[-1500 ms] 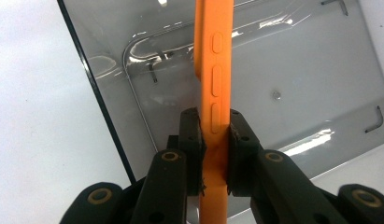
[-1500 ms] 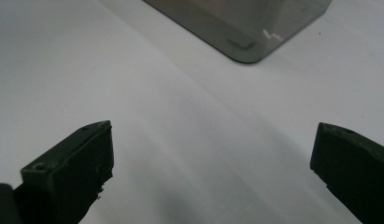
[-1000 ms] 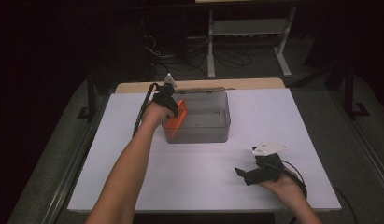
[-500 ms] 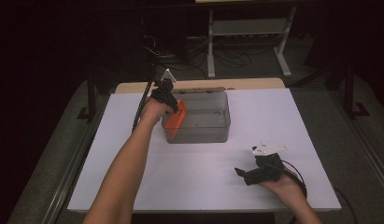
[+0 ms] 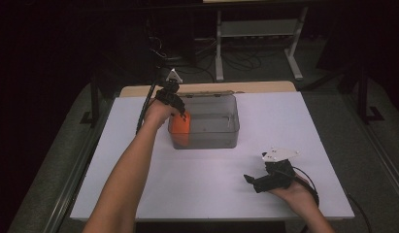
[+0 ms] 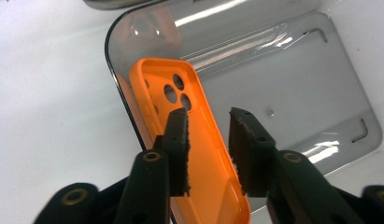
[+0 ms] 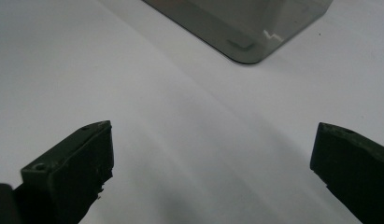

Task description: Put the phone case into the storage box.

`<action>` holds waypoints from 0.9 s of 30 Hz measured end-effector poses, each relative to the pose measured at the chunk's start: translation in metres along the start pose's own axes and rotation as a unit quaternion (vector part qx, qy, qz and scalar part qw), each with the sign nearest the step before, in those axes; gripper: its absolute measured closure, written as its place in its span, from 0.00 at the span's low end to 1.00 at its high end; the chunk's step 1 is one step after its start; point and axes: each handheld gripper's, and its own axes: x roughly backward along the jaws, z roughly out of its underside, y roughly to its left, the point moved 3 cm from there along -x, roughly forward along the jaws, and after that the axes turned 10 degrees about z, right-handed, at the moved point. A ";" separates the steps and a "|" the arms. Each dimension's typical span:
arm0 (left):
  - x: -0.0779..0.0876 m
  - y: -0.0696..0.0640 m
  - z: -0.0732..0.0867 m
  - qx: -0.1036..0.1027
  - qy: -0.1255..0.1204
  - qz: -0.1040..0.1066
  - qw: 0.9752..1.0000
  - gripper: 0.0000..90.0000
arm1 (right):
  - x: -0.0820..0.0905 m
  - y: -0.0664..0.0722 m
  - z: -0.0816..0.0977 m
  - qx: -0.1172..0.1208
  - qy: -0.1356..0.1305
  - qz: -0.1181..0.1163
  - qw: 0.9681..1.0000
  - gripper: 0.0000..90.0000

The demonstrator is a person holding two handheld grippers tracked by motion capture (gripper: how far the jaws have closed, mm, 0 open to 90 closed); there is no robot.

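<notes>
Your left gripper (image 5: 176, 108) hangs over the left end of the clear grey bin (image 5: 221, 141), which stands on the white table (image 5: 139, 194) near its far edge and a little left of the middle. In the left gripper view your left gripper (image 6: 207, 135) has just been letting its jaws part: a gap shows between the pads (image 6: 179, 140), and the orange phone case (image 6: 189, 154) lies beneath and between them with its right rim in the gap, no pad pressing on it. The case leans inside the bin (image 6: 292, 93) against the left wall, its open side up and its camera holes toward the far end; in the high view the orange phone case (image 5: 180, 127) shows through the bin's left front corner, just under your hand. The rest of the bin's floor is bare. Farther right, your right gripper (image 5: 250, 180) rests near the table's near right corner, well apart from the bin, with its grey three-cornered plate on top and its cable trailing back past your wrist. In the right gripper view your right gripper (image 7: 213, 154) has its jaws spread wide over bare white table, holding nothing, with one rounded corner of the bin (image 7: 245, 42) at the top.
</notes>
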 end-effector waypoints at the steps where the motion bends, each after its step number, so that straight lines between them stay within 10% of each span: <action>1: 0.001 0.000 0.000 -0.001 -0.003 0.002 1.000 0.73 | 0.000 0.000 0.000 0.000 -0.001 0.000 1.000 0.00; 14: 0.009 -0.007 0.001 -0.067 -0.021 0.034 0.997 0.56 | -0.001 0.000 0.000 0.002 0.001 0.000 1.000 0.00; 27: 0.015 -0.010 0.002 -0.140 -0.041 0.055 0.988 0.39 | -0.001 0.000 0.001 0.001 0.005 0.001 1.000 0.00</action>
